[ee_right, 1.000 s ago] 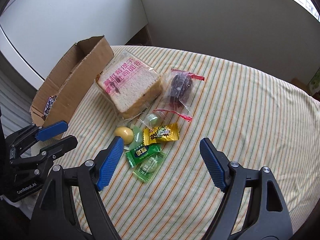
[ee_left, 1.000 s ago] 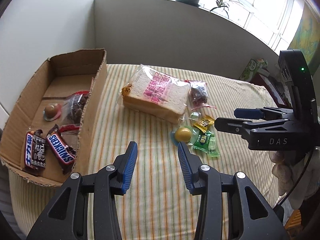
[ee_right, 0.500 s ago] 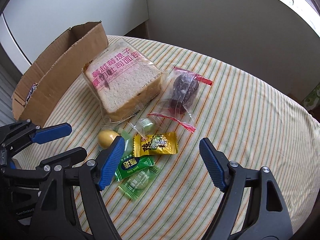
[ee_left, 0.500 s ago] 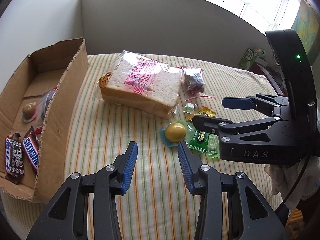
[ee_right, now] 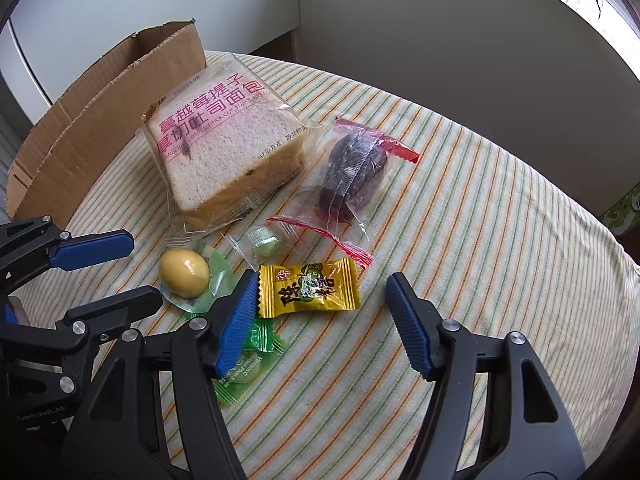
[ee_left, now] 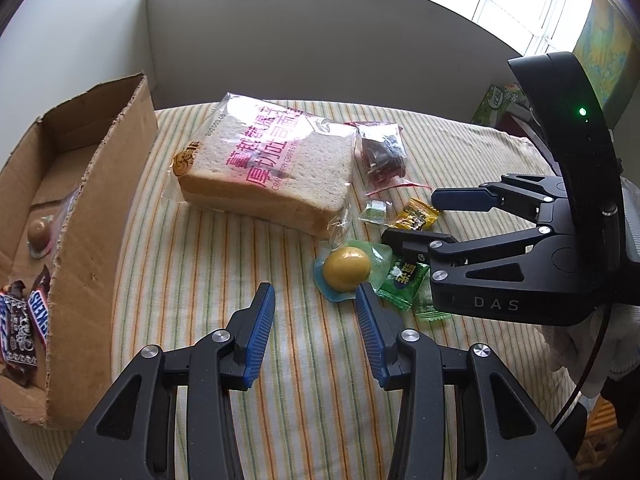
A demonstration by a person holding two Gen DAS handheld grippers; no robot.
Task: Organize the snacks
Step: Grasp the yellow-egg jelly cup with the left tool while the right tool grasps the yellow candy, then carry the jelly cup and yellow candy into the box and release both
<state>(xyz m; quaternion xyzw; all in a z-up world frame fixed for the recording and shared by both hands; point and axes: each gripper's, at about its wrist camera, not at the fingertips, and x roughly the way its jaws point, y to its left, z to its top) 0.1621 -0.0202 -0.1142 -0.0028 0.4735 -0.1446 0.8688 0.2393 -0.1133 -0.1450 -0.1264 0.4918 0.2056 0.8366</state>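
Observation:
On the striped tablecloth (ee_right: pixel 480 240) lies a yellow wrapped candy (ee_right: pixel 308 290) between the fingers of my right gripper (ee_right: pixel 322 292). Its jaws are closing, and the pads stand clear of the wrapper. Green sachets (ee_right: pixel 244 364) lie partly under its left finger. My left gripper (ee_left: pixel 314 300) is open and empty, just short of a yellow jelly cup (ee_left: pixel 346 268). Behind these lie a bagged bread loaf (ee_left: pixel 272 176), a dark snack in a clear bag (ee_left: pixel 382 152) and a small clear-wrapped sweet (ee_left: pixel 374 212). The cardboard box (ee_left: pixel 96 208) at left holds chocolate bars (ee_left: pixel 38 312) and another jelly (ee_left: pixel 38 232).
The box's tall torn wall (ee_right: pixel 100 120) stands close to the bread on the left. A grey wall runs behind the table, with a green carton (ee_left: pixel 496 100) beyond the far right edge. The right gripper (ee_left: pixel 410 218) crosses the left wrist view over the candies.
Both grippers have come down and closer to the candy cluster. The right jaws have narrowed around the yellow candy. The left jaws keep the same gap.

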